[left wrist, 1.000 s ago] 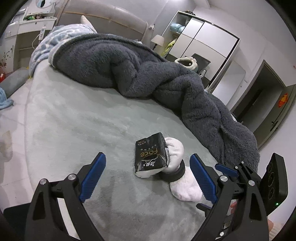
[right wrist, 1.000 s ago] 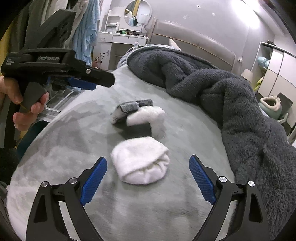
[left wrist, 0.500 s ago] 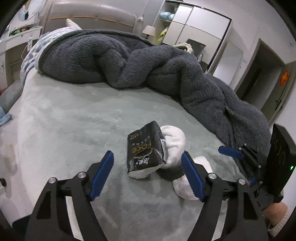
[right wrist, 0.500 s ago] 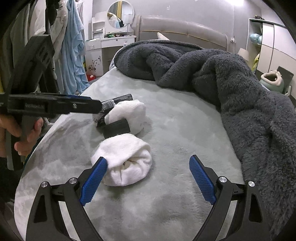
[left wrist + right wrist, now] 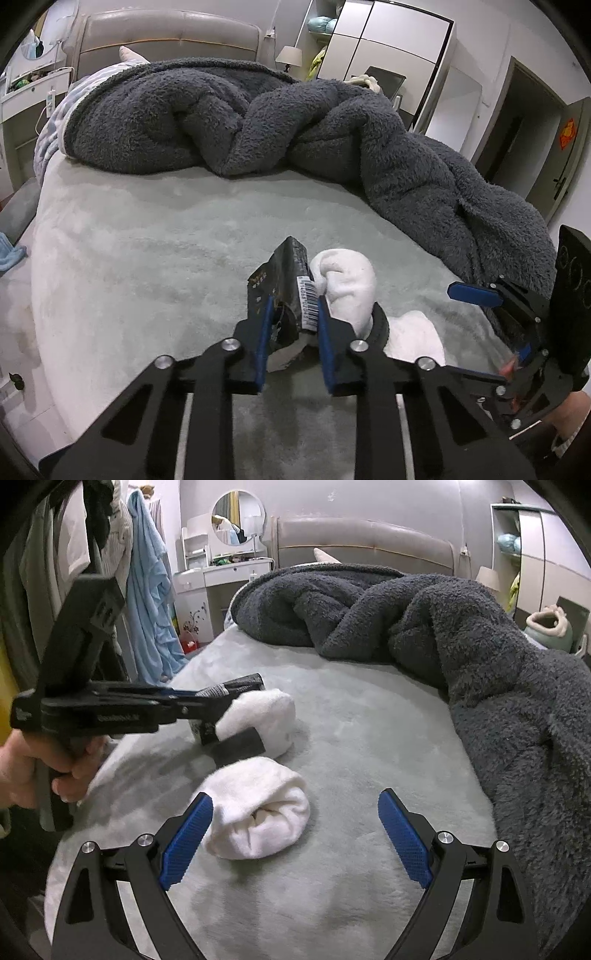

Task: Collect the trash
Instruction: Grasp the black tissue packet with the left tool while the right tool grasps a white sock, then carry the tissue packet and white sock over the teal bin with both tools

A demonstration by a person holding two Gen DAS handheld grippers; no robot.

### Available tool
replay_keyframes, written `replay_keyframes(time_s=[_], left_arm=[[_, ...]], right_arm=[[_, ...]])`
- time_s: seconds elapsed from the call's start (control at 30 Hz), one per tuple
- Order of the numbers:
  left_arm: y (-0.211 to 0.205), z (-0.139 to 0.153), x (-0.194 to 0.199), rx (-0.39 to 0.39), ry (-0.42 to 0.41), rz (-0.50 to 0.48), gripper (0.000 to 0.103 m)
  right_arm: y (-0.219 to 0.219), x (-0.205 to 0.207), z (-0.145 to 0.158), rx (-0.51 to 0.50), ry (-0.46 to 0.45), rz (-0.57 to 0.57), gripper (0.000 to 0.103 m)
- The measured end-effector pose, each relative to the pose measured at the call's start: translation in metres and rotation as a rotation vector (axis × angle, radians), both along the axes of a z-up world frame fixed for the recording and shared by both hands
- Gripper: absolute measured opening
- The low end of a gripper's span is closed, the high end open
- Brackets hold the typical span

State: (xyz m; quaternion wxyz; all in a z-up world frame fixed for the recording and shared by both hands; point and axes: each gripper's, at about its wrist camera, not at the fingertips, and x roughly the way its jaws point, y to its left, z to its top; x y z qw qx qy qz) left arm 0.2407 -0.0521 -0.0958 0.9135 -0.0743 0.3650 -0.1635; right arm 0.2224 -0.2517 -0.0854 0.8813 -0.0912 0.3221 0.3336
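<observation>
On the grey bed cover, seen from my left wrist, my left gripper had its blue pads pinched on a black tissue packet, near its lower end. The packet stood on edge against a white sock with a black cuff, touching it. I judged the packet light and soft, a crinkly film over a squashy wad, so it would give under the pads and the film could slide; a hold across the flat faces near the middle looked safer than one at the loose end. A white barcode label ran along its side, the digits too small to read. No brand lettering faced this camera. A second rolled white sock lay just right of the first, and my right gripper showed at the far right edge. A dark grey fleece blanket was heaped beyond.

From my right wrist, my right gripper hung with its jaws spread wide and nothing between them, the left pad just beside the rolled white sock. Further off, my left gripper came in from the left, closed on the tissue packet, which rested against the cuffed sock. White lettering on the left gripper's body was too blurred to read.
</observation>
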Motion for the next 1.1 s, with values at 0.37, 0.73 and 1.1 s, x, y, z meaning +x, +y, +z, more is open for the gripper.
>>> replay_keyframes(time_s=[0.37, 0.73, 1.1], left_arm=[[0.013, 0.011, -0.005, 0.004, -0.031, 0.028, 0.014], [0.021, 0.019, -0.011, 0.008, -0.051, 0.044, 0.014], [0.034, 0.024, -0.027, 0.054, -0.047, 0.084, 0.014]], right_arm=[[0.017, 0.006, -0.016, -0.030, 0.103, 0.019, 0.092], [0.017, 0.011, -0.011, 0.023, 0.211, 0.025, 0.040], [0.000, 0.014, 0.020, -0.029, 0.150, -0.080, 0.038]])
